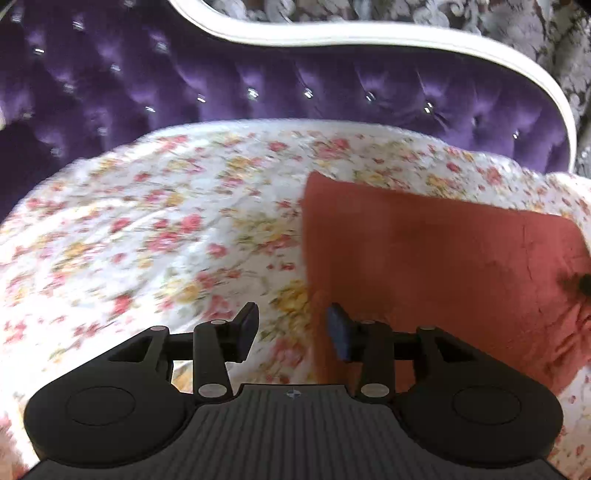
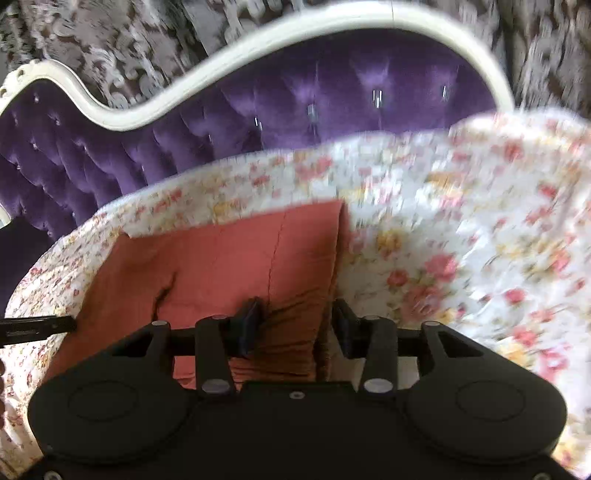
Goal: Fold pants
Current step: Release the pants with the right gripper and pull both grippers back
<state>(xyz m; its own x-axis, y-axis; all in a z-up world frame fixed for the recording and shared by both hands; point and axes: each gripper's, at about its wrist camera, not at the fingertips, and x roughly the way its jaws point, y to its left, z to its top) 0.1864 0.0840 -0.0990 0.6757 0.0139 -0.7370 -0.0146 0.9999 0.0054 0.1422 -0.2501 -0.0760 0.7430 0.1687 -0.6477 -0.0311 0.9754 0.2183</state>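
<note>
The rust-red pants (image 1: pixel 436 266) lie folded flat on the floral bedsheet (image 1: pixel 166 221), at the right of the left wrist view. My left gripper (image 1: pixel 291 330) is open and empty, straddling the pants' left edge just above the bed. In the right wrist view the pants (image 2: pixel 229 266) lie ahead and to the left. My right gripper (image 2: pixel 297 326) is open over the pants' right edge, with bunched cloth between the jaws but not pinched.
A purple tufted headboard (image 1: pixel 258 88) with a white curved frame (image 1: pixel 369 35) stands behind the bed. Patterned wallpaper (image 2: pixel 147 44) is behind it. A dark bar (image 2: pixel 33 328), probably the other gripper, enters at the left of the right wrist view.
</note>
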